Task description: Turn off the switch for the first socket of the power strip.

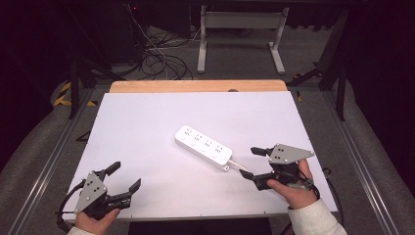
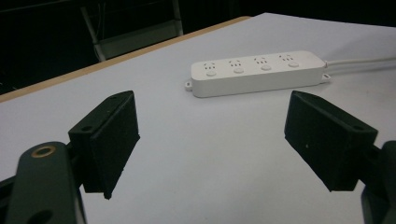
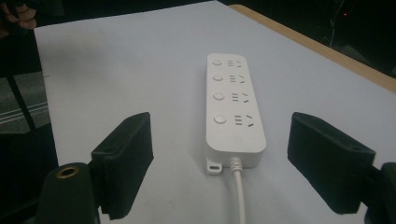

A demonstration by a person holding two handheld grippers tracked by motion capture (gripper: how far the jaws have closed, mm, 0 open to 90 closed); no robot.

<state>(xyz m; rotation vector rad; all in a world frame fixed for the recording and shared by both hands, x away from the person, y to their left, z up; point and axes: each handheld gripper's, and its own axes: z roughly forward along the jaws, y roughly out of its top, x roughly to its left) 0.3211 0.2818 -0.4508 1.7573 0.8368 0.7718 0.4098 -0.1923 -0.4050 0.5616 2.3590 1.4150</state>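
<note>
A white power strip (image 1: 203, 147) with several sockets and buttons lies at an angle near the middle of the white table (image 1: 147, 122). Its white cable (image 1: 237, 165) leaves the near right end. My right gripper (image 1: 252, 162) is open just right of that end, jaws either side of the cable; in the right gripper view the power strip (image 3: 233, 109) lies straight ahead with the cable (image 3: 240, 196) running between the jaws. My left gripper (image 1: 124, 176) is open at the near left corner, holding nothing; the power strip (image 2: 257, 72) lies well ahead in the left gripper view.
A wooden strip (image 1: 195, 86) borders the table's far edge. Beyond it a white metal frame (image 1: 240, 34) and loose cables (image 1: 161, 58) stand on the floor. Metal rails (image 1: 54, 152) run along both sides of the table.
</note>
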